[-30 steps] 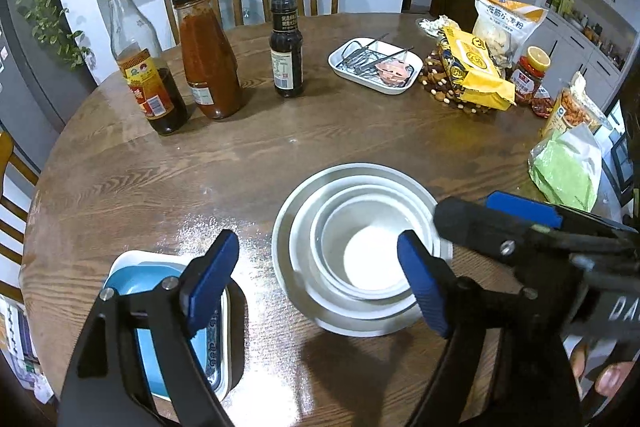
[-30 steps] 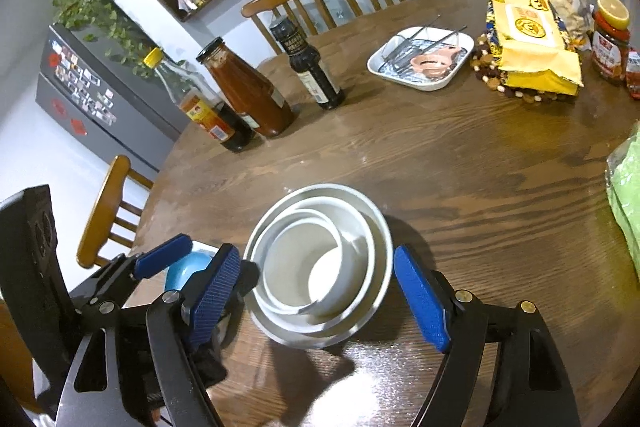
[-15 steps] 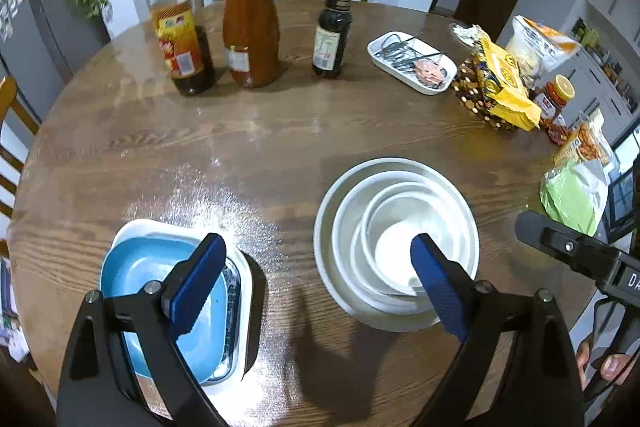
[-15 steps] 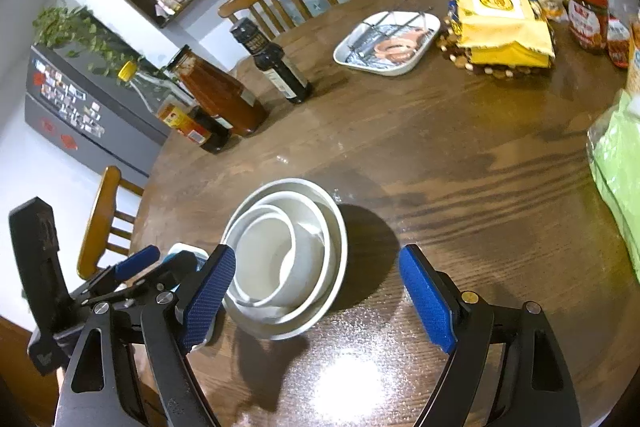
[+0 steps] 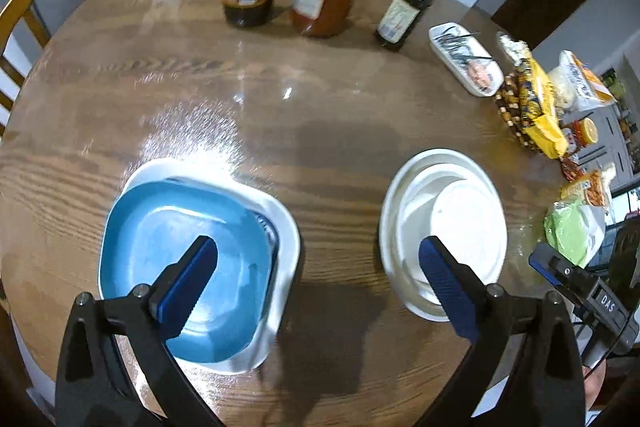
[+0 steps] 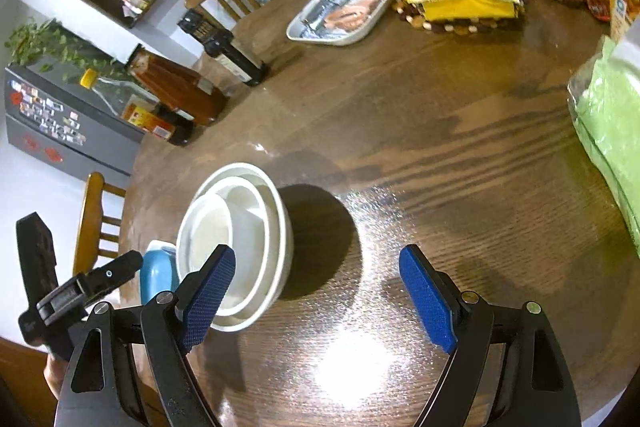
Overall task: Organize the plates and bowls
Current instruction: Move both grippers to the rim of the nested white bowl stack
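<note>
Hovering left gripper (image 5: pixel 316 279), jaws just opening wide, empty, between blue plate (image 5: pixel 176 267) stack and nested white bowls (image 5: pixel 444 227) on table (image 5: pixel 320 99). Right gripper (image 6: pixel 316 291) spread, empty. Risking clipping bowl rim, tipping stack.

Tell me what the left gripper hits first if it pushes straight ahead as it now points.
Likely bare table: the open left gripper aims between the blue plate and white bowls, though depth is uncertain.

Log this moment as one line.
left gripper: open, jaws just widened, empty | right gripper: open, empty | bowls: nested | blue plate: on white plate
</note>
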Demonstrator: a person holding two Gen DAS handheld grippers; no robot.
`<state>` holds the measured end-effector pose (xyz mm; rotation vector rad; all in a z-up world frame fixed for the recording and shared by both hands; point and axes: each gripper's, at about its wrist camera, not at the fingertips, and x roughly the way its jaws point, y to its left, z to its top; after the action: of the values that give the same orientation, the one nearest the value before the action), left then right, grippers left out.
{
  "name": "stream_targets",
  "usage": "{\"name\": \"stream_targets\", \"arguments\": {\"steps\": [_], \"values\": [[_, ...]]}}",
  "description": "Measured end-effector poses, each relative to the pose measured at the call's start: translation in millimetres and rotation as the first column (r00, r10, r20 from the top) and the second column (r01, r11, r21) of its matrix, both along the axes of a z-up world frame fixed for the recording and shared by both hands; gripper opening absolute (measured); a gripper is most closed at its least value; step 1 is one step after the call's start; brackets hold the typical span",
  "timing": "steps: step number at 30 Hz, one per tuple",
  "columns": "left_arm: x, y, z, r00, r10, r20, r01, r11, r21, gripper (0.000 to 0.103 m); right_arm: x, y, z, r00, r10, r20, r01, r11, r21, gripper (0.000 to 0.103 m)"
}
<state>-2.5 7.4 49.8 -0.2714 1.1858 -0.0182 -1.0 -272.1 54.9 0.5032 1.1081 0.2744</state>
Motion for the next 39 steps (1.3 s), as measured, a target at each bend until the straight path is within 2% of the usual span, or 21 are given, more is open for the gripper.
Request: {"name": "stream_targets", "arguments": {"steps": [3,7,11,15,19,28,31,34,39], "values": [[2.9,0.5,-3.5,1.000,0.009,-0.020,-0.009,1.000,-0.023,0.100,2.0,-0.7,-7.2,1.000,0.011,-0.019,-0.011,1.000,0.014,0.085],[9.1,-5.8,-6.4,1.000,0.008,-0.021,-0.007,0.999,0.042,0.098,6.4,-2.8,-16.7,0.999,0.004,-0.040,-0.003,0.999,0.035,0.085],[14.6,-7.7,-9.9,1.000,0.003,-0.026,-0.002,0.999,0.046,0.096,11.7,-5.4,-22.7,0.999,-0.007,-0.049,0.009,0.999,0.040,0.085],[20.8,-8.1,-17.9,0.999,-0.006,-0.049,0.008,0.999,0.050,0.087,16.2,-4.5,-28.4,0.998,0.004,-0.057,-0.002,0.999,0.038,0.085],[23.5,-10.6,-22.6,0.998,-0.015,-0.061,0.018,0.999,0.046,0.085,19.4,1.6,-33.7,0.997,0.038,-0.067,-0.035,0.998,0.045,0.084],[31.4,-15.6,-26.4,0.997,-0.037,-0.064,0.042,0.997,0.070,0.085,24.0,9.3,-34.9,0.996,0.064,-0.062,-0.067,0.997,-0.048,0.084],[34.6,-20.5,-30.7,0.996,-0.049,-0.077,0.056,0.995,0.088,0.083,25.7,11.2,-39.6,0.995,0.063,-0.074,-0.066,0.997,-0.047,0.084],[36.6,-25.8,-35.4,0.994,-0.066,-0.090,0.074,0.993,0.096,0.078,27.6,11.0,-42.2,0.995,0.060,-0.077,-0.064,0.997,-0.044,0.084],[35.8,-31.0,-34.7,0.993,-0.087,-0.077,0.098,0.985,0.142,0.077,28.5,9.5,-44.6,0.996,0.054,-0.077,-0.057,0.998,-0.038,0.084]]}}
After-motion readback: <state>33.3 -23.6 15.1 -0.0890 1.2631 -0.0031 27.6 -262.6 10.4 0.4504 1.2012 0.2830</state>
